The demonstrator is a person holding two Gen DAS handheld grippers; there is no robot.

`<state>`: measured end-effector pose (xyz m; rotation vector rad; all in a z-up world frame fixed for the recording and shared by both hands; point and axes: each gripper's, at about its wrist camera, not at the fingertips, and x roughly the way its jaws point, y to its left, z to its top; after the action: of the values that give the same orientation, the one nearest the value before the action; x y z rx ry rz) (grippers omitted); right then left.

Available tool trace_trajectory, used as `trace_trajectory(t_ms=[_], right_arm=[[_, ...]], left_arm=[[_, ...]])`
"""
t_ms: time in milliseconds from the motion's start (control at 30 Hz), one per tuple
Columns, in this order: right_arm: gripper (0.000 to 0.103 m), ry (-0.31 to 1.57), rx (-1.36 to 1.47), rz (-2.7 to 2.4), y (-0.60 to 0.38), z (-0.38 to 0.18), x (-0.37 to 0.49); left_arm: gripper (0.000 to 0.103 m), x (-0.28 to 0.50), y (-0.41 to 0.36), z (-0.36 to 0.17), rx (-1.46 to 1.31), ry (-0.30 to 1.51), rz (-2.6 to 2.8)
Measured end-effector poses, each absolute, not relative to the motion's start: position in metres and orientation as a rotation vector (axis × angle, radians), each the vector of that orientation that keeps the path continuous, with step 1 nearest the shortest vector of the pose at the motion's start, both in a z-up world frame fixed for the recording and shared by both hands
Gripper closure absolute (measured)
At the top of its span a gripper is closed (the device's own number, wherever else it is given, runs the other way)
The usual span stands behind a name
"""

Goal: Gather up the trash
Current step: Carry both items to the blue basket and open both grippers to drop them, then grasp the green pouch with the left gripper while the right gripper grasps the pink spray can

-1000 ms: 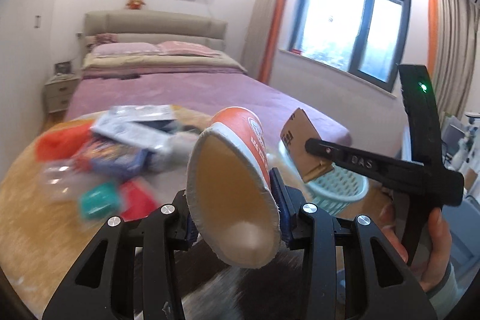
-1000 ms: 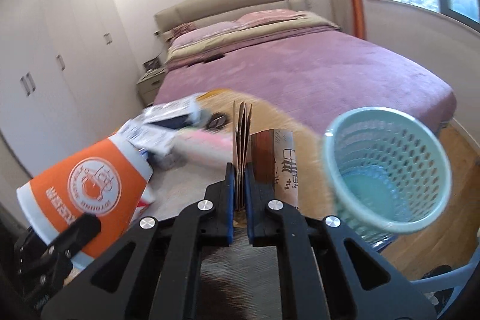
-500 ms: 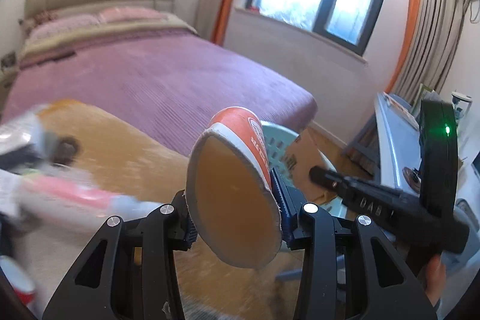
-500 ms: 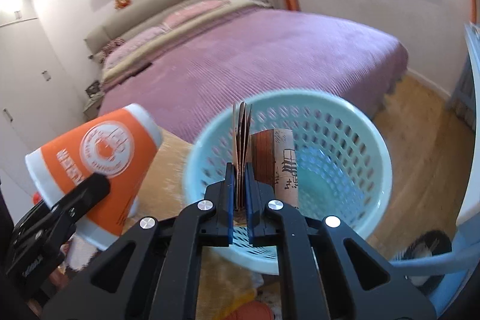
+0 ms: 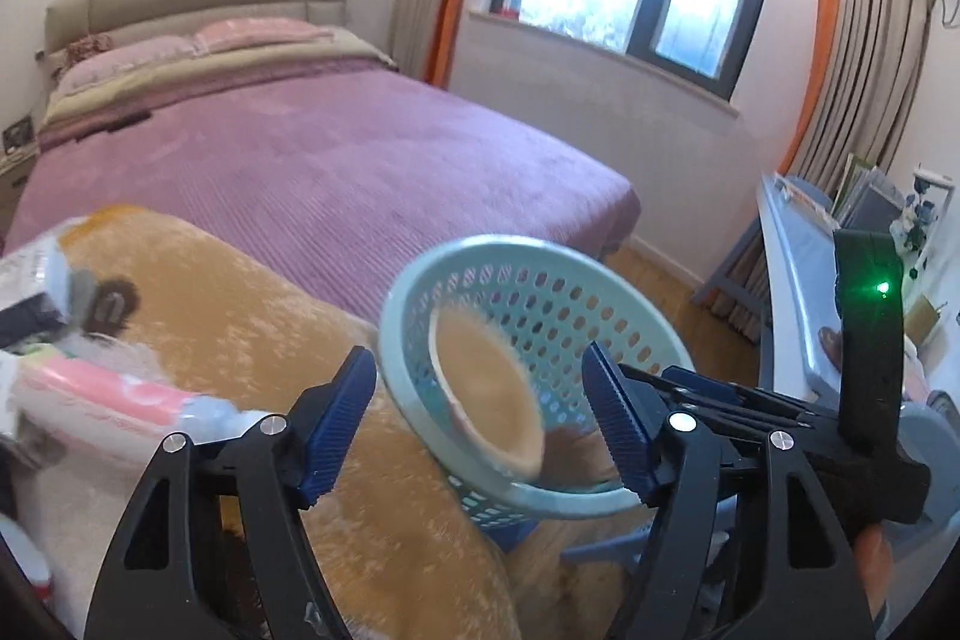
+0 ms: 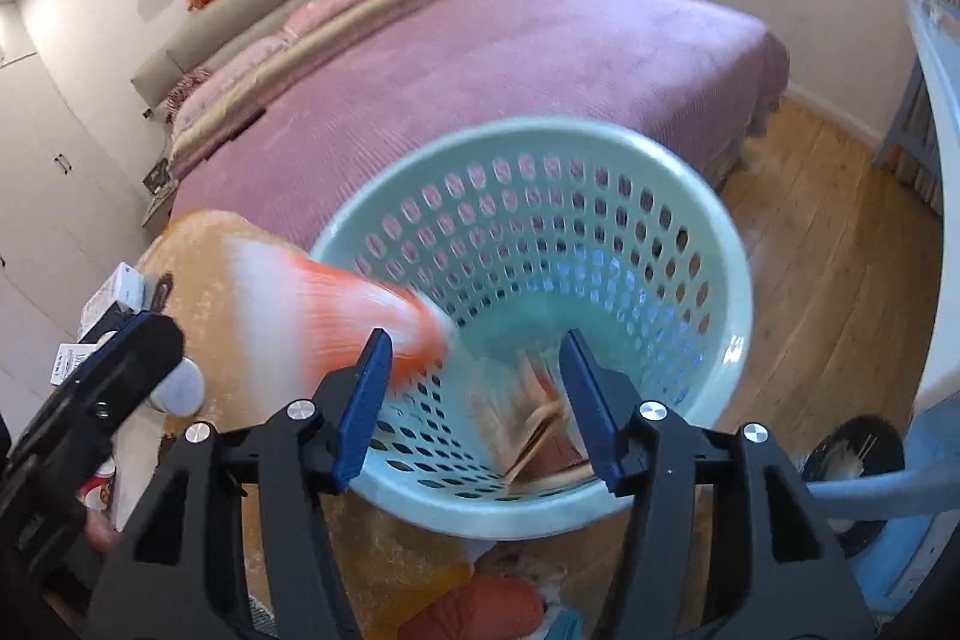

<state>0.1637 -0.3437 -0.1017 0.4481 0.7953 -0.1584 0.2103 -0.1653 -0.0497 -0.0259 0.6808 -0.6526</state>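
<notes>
1. Left gripper (image 5: 480, 415) has just been opening & is let go now; the orange cup (image 6: 360, 304) is dropping, blurry, at the near-left rim of the basket (image 6: 690, 232).
2. Right gripper (image 6: 474, 400) has just been opening too; the cardboard (image 6: 540, 424) is loose inside the basket.
3. Risk: the cup may clip the rim, bounce out onto the rug (image 5: 252, 328).
4. Risk: the basket looks light & could tip if bumped.

Perforated, smooth pale-green plastic for the basket (image 6: 714, 244); matt paper for the orange cup (image 6: 336, 304). Ribbed purple cloth on the bed (image 5: 336, 160), plank wood on the floor (image 6: 840, 244).
</notes>
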Motion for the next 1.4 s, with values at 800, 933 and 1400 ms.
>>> trace_trajectory(t_ms=[800,933,1400], right_arm=[[0.048,0.655,0.136,0.248,-0.166,-0.053,0.191],[0.039,0.684,0.077,0.324,-0.140,-0.062,0.220],[0.035,0.818,-0.022,0.402,-0.112,-0.091,0.263]], left_arm=[[0.033,0.141,0.064,0.000,-0.194,0.526,-0.215],[0.033,0.146,0.099,-0.018,-0.187,0.587,-0.169],[0.032,0.177,0.140,-0.078,-0.286,0.774,-0.210]])
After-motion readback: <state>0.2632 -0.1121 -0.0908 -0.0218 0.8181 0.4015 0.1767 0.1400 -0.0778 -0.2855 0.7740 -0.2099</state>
